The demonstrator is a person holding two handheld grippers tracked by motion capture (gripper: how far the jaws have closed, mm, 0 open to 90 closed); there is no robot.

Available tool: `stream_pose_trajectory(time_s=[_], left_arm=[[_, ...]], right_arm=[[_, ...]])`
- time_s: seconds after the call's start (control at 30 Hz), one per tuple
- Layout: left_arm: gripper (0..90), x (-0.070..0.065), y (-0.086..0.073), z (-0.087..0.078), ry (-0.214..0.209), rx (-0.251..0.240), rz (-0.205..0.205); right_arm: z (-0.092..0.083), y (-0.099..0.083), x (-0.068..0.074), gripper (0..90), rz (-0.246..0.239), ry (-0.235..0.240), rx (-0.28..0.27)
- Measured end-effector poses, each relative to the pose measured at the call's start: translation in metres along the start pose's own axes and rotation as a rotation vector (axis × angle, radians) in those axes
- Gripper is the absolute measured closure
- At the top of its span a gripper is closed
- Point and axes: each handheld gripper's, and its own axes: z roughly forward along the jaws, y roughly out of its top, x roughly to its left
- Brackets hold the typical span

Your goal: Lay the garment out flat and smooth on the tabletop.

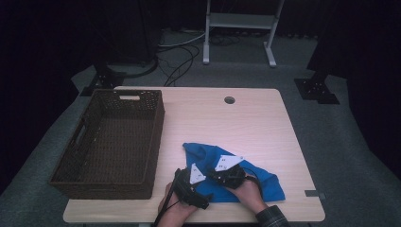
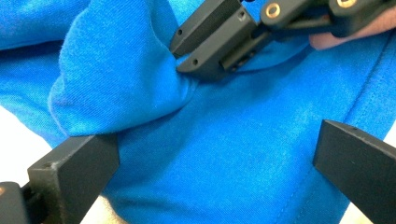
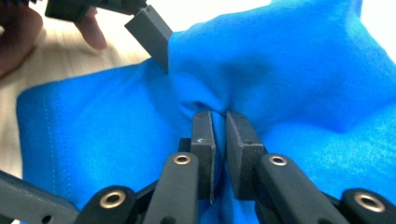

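Between your right gripper's (image 3: 219,135) pinched jaws sits a fold of blue cloth (image 3: 299,84); keep that squeeze firm while your wide-open left gripper (image 2: 210,163), just beside it, closes on the cloth.

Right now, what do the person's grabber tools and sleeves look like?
Both grippers, left gripper and right gripper, are black with blocky jaws, brass-coloured rivets at the hinges and a pale three-cornered plate on top. A black cable trails from the left one. A dark checked sleeve covers the right wrist.

Dim, dark-edged high view with a lit table (image 1: 255,123); gripper views bright, soft, perhaps overexposed at the corners.
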Motion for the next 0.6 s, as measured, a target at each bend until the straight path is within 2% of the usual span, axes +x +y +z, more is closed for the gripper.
stream_pose_trajectory(time_s=[0.2, 0.6], left_arm=[[0.2, 0.0, 0.0, 0.0, -0.003, -0.001, 0.003], [0.2, 0.001, 0.0, 0.0, -0.002, -0.002, 0.003]], right_arm=[[-0.004, 0.0, -0.004, 83.2, 0.033, 0.023, -0.023], [-0.018, 0.004, -0.011, 83.2, 0.063, 0.042, -0.077]])
